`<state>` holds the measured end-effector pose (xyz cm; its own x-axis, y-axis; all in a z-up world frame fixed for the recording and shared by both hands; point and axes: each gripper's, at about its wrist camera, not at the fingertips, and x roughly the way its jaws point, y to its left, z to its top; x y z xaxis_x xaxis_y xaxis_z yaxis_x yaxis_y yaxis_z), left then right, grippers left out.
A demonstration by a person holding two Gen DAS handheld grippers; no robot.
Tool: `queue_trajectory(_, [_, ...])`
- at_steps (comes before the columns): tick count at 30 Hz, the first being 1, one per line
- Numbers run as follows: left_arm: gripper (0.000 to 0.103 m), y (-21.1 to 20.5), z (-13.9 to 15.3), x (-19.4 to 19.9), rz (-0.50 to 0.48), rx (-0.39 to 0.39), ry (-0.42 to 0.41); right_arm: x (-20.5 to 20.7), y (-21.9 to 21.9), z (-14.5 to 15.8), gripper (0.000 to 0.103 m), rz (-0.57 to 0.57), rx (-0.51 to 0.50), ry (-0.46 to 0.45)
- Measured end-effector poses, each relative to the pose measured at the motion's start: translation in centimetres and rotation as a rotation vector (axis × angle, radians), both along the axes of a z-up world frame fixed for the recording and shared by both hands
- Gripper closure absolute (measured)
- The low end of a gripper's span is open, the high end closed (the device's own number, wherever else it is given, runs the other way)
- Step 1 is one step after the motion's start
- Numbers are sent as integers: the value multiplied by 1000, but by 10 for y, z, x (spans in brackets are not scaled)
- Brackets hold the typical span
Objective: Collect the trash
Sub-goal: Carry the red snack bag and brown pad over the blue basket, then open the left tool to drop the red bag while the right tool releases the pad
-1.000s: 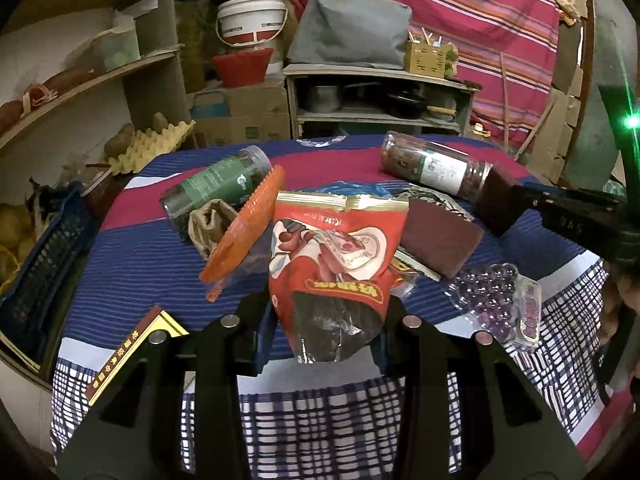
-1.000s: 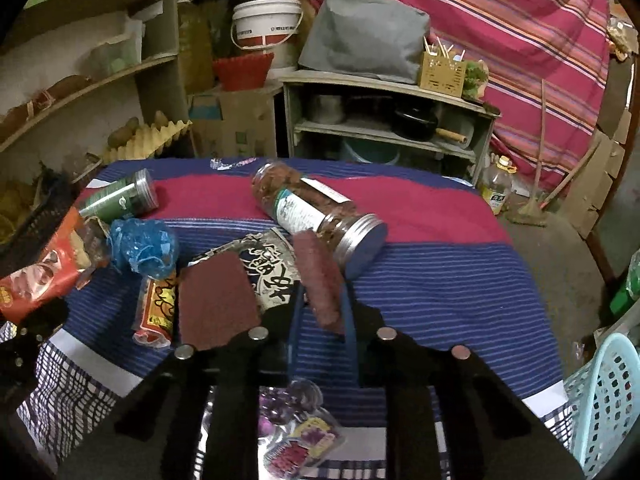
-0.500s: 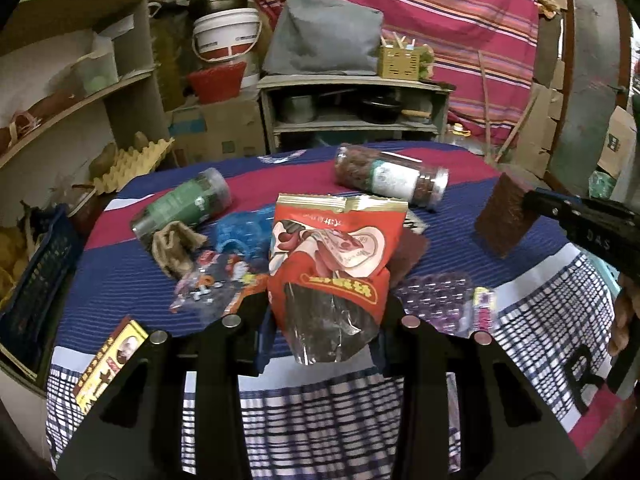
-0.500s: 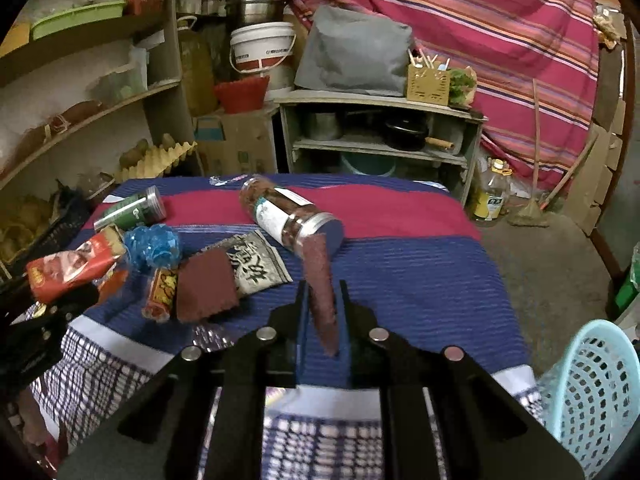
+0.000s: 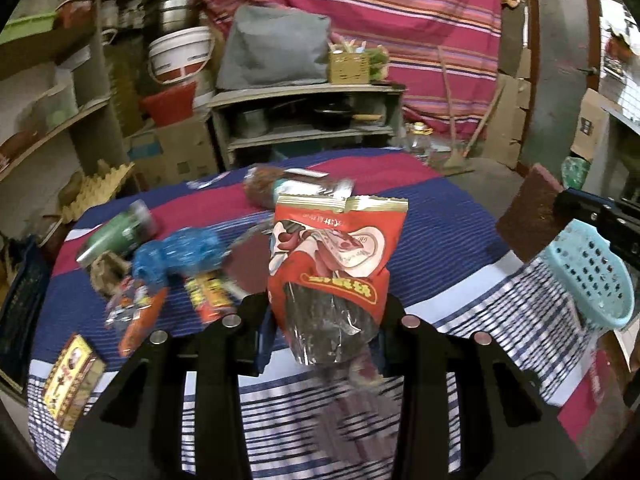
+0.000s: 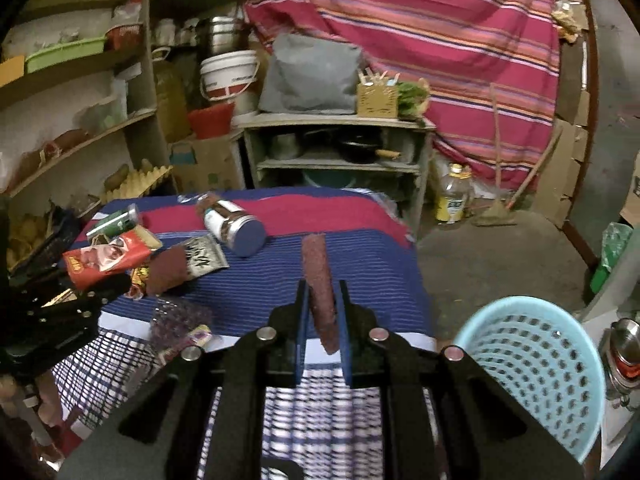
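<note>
My left gripper (image 5: 324,312) is shut on the lower end of a red snack bag (image 5: 336,256), which stands up above the striped tablecloth (image 5: 448,264). In the right wrist view the same red bag (image 6: 106,260) hangs at the far left. My right gripper (image 6: 322,320) is shut on a thin brown scouring pad (image 6: 318,280), seen edge-on there and as a brown pad (image 5: 528,216) at the right in the left wrist view. A light blue mesh basket (image 6: 532,372) stands on the floor right of the table, below and right of the held pad.
On the cloth lie a blue wrapper (image 5: 180,252), orange packets (image 5: 208,292), a yellow-red box (image 5: 72,376), a second brown pad (image 6: 168,270), a black-and-white packet (image 6: 204,256), a purple bead pack (image 6: 176,320), a green jar (image 6: 116,220) and a spice jar (image 6: 236,224). Shelves stand behind.
Both grippers have lifted slightly and swung right across the table, each keeping its object. The blue basket has come into both views and the table litter has slid left.
</note>
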<state>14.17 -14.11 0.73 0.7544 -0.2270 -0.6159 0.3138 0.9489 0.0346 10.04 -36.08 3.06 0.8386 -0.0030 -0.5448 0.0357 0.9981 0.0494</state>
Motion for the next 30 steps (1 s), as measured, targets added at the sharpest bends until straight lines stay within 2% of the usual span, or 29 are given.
queue_trajectory(7, [67,-69,2,-7,-101,-30,0,-38,-65,9,89,-109,-20,-15])
queue_trajectory(15, [67,-150,-3,-25,-226,-29,-7,-72,-142,-8,89,-237,20,12])
queue_trajectory(23, [67,-215,-16,-37,-305,-22,17,-86,-180,-25,89,-293,33,35])
queue_trajectory(30, [66,-249,-23,-42,-355,-2,16,-91,-199,-39,89,-324,66,43])
